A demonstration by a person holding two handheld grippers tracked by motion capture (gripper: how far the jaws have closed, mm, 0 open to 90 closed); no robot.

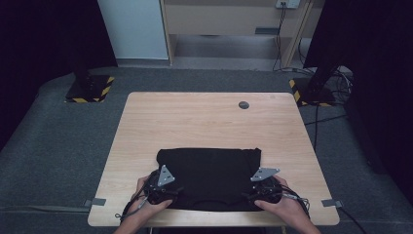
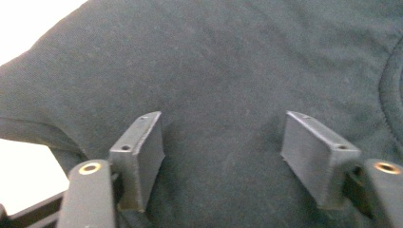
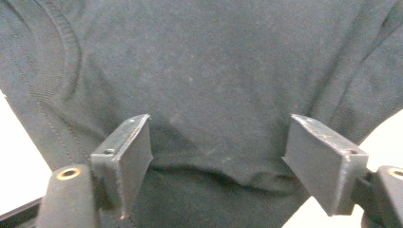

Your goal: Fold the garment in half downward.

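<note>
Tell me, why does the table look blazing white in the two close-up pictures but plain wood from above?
High view: even, dim light, so the table reads as pale wood and the black garment as a flat dark patch without detail. Left gripper view: the dark cloth dominates, so the table overexposes to white; the picture is slightly soft. Right gripper view: the same blown-out white at the corners, with stitching visible.

Bare table [image 1: 204, 122] beyond the black garment [image 1: 209, 175], no obstacles.
</note>
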